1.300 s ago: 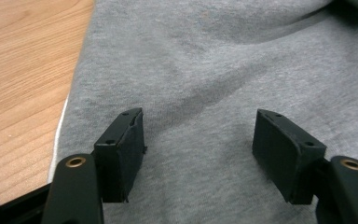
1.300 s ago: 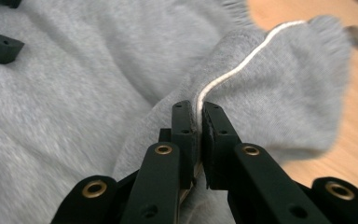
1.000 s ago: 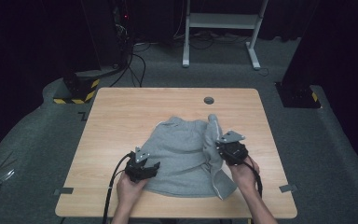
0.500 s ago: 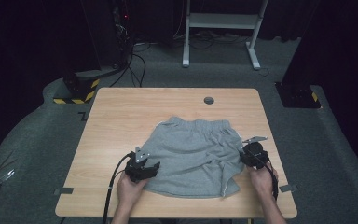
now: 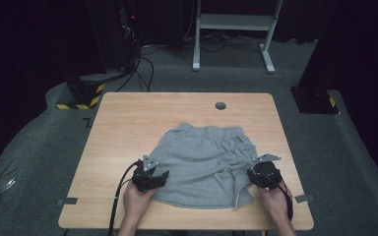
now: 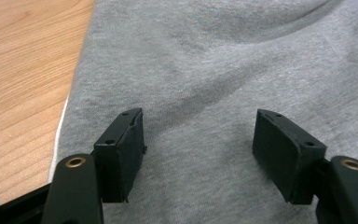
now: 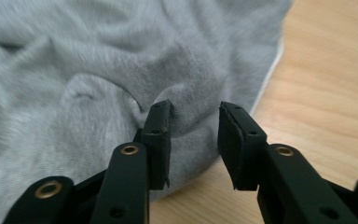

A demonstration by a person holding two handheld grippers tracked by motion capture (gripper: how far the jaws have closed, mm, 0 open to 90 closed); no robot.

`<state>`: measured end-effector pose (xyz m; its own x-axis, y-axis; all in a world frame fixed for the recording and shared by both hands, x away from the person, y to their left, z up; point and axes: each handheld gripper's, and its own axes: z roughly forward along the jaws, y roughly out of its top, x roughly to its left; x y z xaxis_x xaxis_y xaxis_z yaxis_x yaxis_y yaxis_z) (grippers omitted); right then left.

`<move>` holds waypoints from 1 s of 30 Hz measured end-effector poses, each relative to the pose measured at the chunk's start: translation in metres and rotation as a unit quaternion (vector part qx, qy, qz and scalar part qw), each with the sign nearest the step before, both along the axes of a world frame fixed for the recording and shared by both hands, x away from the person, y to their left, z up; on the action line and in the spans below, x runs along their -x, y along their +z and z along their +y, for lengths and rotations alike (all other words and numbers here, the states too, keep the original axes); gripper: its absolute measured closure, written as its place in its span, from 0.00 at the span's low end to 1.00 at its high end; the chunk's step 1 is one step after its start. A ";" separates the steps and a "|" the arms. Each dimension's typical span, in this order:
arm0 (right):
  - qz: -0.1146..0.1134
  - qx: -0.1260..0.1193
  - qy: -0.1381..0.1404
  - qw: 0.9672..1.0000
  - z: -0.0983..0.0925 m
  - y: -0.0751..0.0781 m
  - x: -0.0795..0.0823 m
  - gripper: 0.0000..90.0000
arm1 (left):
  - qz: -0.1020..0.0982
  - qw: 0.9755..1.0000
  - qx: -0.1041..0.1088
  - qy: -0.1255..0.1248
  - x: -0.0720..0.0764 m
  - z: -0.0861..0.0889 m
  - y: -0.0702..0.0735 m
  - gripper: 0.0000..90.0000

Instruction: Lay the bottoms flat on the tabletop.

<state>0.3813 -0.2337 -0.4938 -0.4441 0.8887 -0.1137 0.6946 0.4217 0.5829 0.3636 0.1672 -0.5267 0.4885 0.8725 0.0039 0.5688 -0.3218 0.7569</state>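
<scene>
R gripper (image 5: 263, 173) jaws just opening, let go shorts (image 5: 204, 164) by table (image 5: 128, 118) right edge | now spread flat | L gripper (image 5: 150, 177) apart over cloth, I fold next.

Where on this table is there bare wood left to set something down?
Free: the far strip between the grey shorts and the cable hole, and the wide left side of the table. Crowded: the near edge, where the left gripper and right gripper sit at the shorts.
</scene>
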 end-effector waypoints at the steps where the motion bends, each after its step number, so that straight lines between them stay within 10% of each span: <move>1: 0.008 0.000 0.000 1.000 0.001 -0.003 -0.002 0.77 | 0.000 1.000 0.000 0.000 0.000 0.000 0.000 0.38; 12: 0.004 0.034 -0.046 0.998 -0.020 0.001 -0.031 0.84 | 0.000 1.000 0.000 0.000 0.000 0.000 0.000 0.38; 22: -0.005 0.017 0.033 0.999 0.014 0.001 0.006 0.73 | 0.000 1.000 0.000 0.001 0.000 0.000 0.000 0.38; 30: 0.013 0.036 0.009 0.999 -0.006 -0.004 0.001 0.88 | 0.000 1.000 0.000 0.000 0.000 0.000 0.000 0.38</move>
